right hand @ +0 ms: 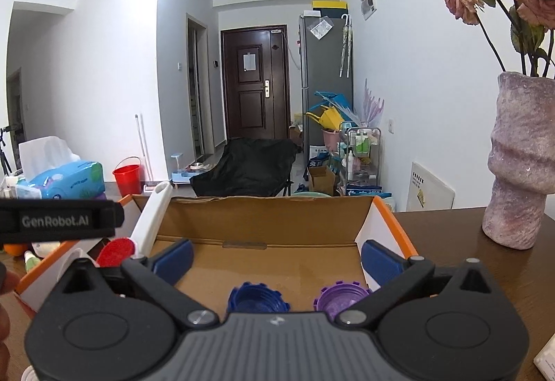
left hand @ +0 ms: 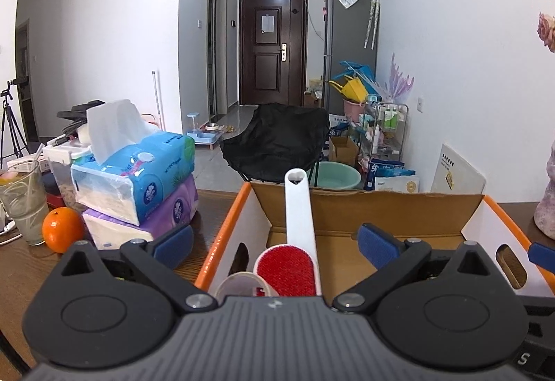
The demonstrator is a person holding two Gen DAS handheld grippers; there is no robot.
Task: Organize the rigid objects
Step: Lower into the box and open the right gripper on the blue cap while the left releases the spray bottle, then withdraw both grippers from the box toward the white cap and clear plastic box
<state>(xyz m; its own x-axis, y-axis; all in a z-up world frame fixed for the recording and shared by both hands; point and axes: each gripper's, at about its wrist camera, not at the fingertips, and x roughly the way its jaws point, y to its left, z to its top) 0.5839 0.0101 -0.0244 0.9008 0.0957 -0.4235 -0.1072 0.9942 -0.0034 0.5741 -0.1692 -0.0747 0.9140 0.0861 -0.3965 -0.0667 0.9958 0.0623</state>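
An open cardboard box (left hand: 374,211) with an orange rim sits on the wooden table right in front of both grippers. A lint brush (left hand: 298,207) with a white handle and a red pad leans upright in its left part, beside a pale tape roll (left hand: 239,282). My left gripper (left hand: 274,245) is open over the box's near edge, its pads well apart from the brush. My right gripper (right hand: 276,261) is open with nothing between its pads. Below it, a blue toothed cap (right hand: 258,297) and a purple one (right hand: 341,299) lie on the floor of the box (right hand: 392,218). The lint brush (right hand: 152,218) stands at the left.
Stacked tissue packs (left hand: 138,180), an orange (left hand: 62,229) and a glass (left hand: 24,204) stand left of the box. A pink vase (right hand: 520,159) with dried roses stands on the table to the right. Beyond the table are a black chair (left hand: 277,138) and floor clutter.
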